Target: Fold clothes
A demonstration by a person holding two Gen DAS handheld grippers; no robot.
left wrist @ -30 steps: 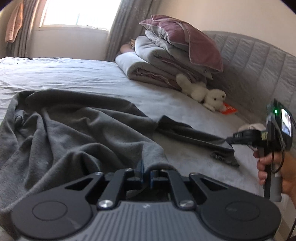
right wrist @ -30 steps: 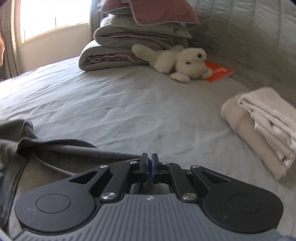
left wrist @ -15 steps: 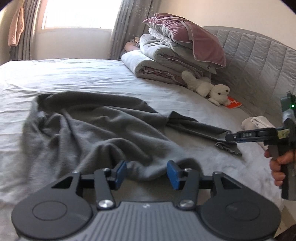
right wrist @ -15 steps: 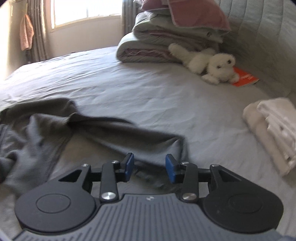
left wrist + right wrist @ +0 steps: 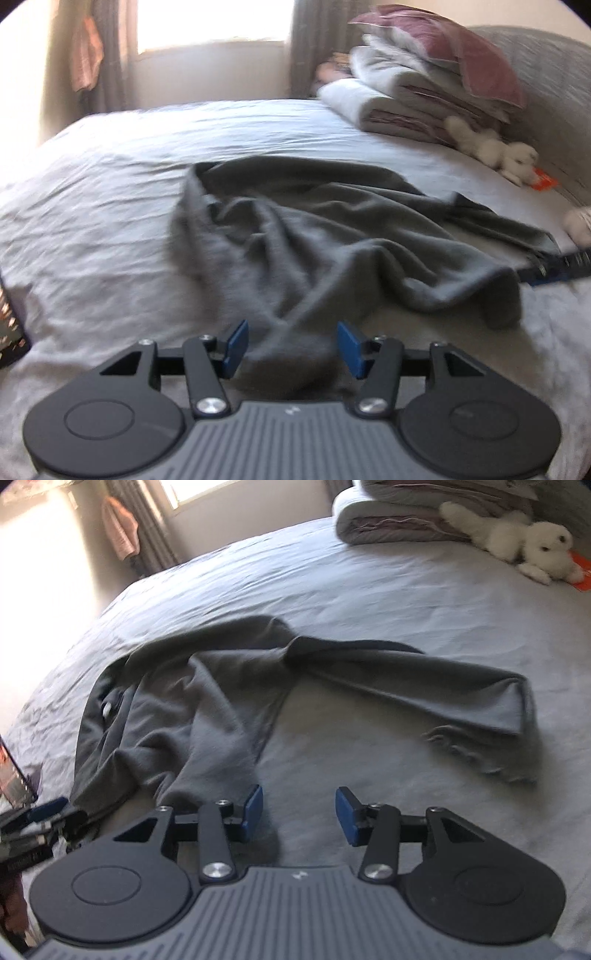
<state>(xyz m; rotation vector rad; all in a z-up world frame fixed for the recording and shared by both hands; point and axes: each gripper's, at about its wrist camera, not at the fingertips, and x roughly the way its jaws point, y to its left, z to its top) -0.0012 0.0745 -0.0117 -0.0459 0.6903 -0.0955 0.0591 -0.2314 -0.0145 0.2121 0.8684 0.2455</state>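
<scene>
A dark grey garment (image 5: pixel 332 236) lies crumpled on the pale bed sheet (image 5: pixel 110 206). One end stretches right as a long strip (image 5: pixel 424 679). In the left wrist view my left gripper (image 5: pixel 293 347) hovers over the garment's near edge. Its jaws are opening, and a fold of fabric lies between the blue pads (image 5: pixel 236 343) without being pinched. My right gripper (image 5: pixel 300 812) is also opening, over bare sheet just right of the garment's lower end (image 5: pixel 207 701), with nothing between its pads. The right gripper's tips (image 5: pixel 550 271) show at the left view's right edge.
Folded quilts and a mauve pillow (image 5: pixel 413 88) are stacked at the head of the bed. A white plush toy (image 5: pixel 517 535) and an orange item (image 5: pixel 543 181) lie beside them. A folded pale cloth (image 5: pixel 580 221) sits far right. The padded headboard (image 5: pixel 554 74) is behind.
Both grippers were shut on the garment's edge a second ago; both have opened, let it go and drawn back. The garment has dropped onto the sheet.
</scene>
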